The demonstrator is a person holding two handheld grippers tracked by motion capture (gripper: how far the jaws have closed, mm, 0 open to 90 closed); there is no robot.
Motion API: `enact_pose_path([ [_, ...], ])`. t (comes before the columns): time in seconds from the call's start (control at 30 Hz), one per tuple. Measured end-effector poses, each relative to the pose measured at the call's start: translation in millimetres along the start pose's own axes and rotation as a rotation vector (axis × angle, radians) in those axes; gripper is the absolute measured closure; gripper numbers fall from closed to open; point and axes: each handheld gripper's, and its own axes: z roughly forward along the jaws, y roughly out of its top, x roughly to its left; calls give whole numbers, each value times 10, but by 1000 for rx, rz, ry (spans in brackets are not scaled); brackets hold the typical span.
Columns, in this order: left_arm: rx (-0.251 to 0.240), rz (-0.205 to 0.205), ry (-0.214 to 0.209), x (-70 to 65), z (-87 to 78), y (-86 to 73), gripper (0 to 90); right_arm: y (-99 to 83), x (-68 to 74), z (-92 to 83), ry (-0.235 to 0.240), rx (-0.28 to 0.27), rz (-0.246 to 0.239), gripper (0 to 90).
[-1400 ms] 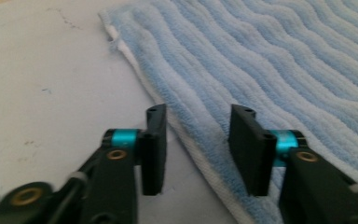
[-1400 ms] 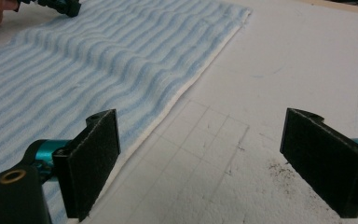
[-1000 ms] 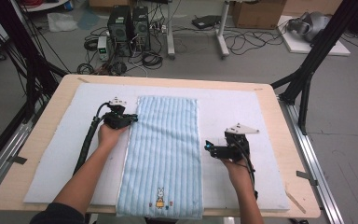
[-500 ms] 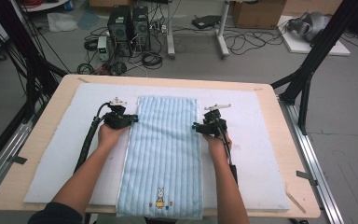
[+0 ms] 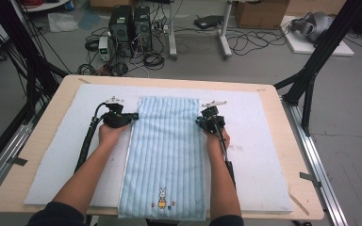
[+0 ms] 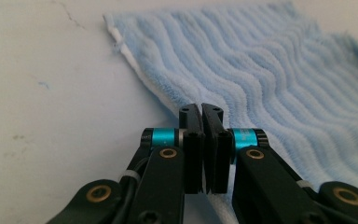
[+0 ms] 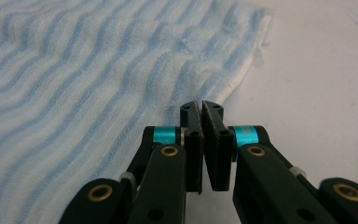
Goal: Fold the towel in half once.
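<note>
A light blue striped towel lies flat and lengthwise on a white mat, with a small rabbit picture at its near end. My left gripper rests at the towel's left edge near the far corner. Its jaws are shut on the hem of the towel, as my left gripper shows close up. My right gripper is at the opposite right edge. Its jaws have just been closing, and my right gripper now pinches the edge of the towel.
The mat covers most of a wooden table. Black frame posts stand at both sides, with metal rails along the table's flanks. Computer cases and cables lie on the floor beyond the far edge.
My right gripper moved left and away from the person to the towel's right edge, and its jaws went from wide open to shut. The left gripper stayed put.
</note>
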Motion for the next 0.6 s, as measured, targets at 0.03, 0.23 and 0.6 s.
enact_pose_path([
  [0.03,-17,-11,-8,7,-10,12,868,6,-16,-10,6,-20,7,870],
  [0.23,-32,-28,-41,36,-80,47,866,78,-39,-96,36,-70,29,870],
  [0.6,-59,36,-92,-69,-323,48,864,54,7,-370,116,-105,29,869],
])
